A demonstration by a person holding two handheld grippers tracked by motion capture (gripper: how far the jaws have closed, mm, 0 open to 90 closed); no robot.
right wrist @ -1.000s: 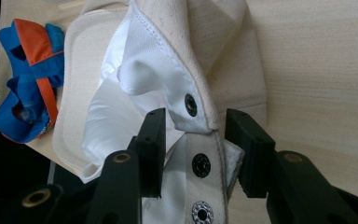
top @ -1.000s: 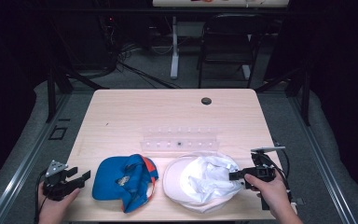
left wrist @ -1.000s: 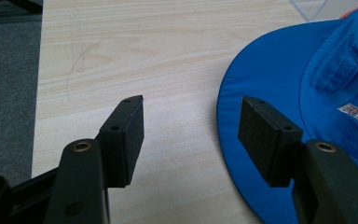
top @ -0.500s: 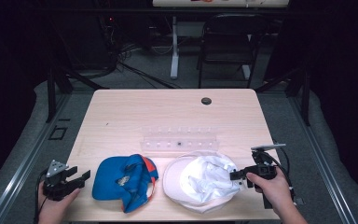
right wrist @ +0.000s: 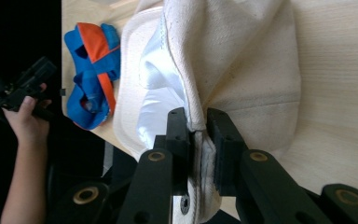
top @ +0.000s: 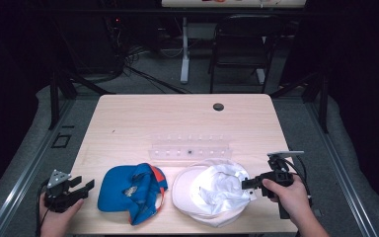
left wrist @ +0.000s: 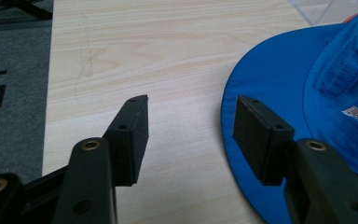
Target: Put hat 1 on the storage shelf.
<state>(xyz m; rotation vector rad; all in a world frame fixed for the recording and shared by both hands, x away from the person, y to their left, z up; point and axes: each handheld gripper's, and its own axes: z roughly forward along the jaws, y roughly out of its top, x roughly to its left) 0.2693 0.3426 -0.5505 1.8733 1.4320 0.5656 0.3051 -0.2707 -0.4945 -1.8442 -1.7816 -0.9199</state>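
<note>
- Right gripper (right wrist: 198,123): we are clamping its two black jaws on the rim of the white cap (top: 212,192); the jaws have just been closing, and in the right gripper view the cream fabric edge is standing pinched between the pads.
- White cap: it is lying at the near right of the wooden table (top: 177,123), its white lining bunching upward, our right hand (top: 288,195) sitting just beside it.
- Left gripper (left wrist: 191,130): its jaws are standing apart with bare wood between them; they have just been closing a little, gripping nothing. One pad is hanging over the brim of the blue cap (left wrist: 303,93); we cannot tell whether it is touching.
- Blue cap: it is lying at the near left, orange trim showing, close beside the white cap.
- Left hand (top: 54,217): it is holding its gripper at the table's near left corner.
- Clear plastic rack (top: 190,150): it is lying just beyond both caps.
- Dark round grommet (top: 218,106): it is sitting near the far edge.
</note>
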